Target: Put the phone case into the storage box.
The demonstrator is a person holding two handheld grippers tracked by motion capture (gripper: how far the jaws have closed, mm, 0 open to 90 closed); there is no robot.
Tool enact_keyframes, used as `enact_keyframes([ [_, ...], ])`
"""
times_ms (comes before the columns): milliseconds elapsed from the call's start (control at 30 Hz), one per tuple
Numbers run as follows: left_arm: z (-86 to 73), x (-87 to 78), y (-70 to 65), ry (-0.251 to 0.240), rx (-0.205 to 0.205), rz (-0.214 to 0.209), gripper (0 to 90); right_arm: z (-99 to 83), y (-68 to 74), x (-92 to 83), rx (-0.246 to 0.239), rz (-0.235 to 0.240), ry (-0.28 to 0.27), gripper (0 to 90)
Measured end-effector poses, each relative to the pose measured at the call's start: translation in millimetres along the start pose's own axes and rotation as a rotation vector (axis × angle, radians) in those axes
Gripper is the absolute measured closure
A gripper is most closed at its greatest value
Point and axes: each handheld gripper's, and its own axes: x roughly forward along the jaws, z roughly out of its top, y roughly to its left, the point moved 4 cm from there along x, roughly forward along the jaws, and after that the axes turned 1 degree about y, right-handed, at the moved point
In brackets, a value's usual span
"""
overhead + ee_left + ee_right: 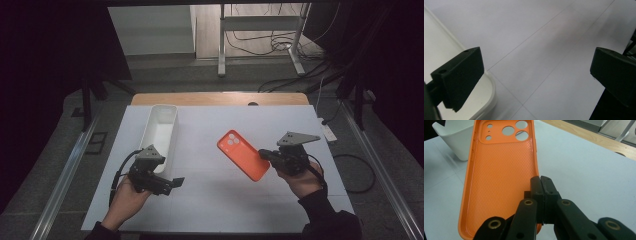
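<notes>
One light, bendy phone case (499,185); right gripper (541,185) pinches its side rim, best there; left gripper (536,75) wide open, empty.

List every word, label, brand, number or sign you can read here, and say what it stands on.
None: no readable text in any view.
orange phone case: plain dotted inside, camera cut-outs, no brand.
white bin: unmarked.
white table: bare, thin seam lines.
Both grippers: black, no lettering visible.

Orange phone case (499,182) textured matt plastic; white tray (162,127) smooth glossy plastic.
</notes>
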Motion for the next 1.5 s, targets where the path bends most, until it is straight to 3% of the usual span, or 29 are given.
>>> enact_keyframes([
  [900,37.3,31.5,-7.1,-0.055,-0.100,-0.173,0.1,5.8,10.8,5.7,-0.020,0.004,-0.025,88.8],
  [1500,54.9,45.2,-11.4,-0.077,-0.172,-0.226,0.1,8.7,19.5,9.4,-0.038,0.017,-0.036,88.8],
])
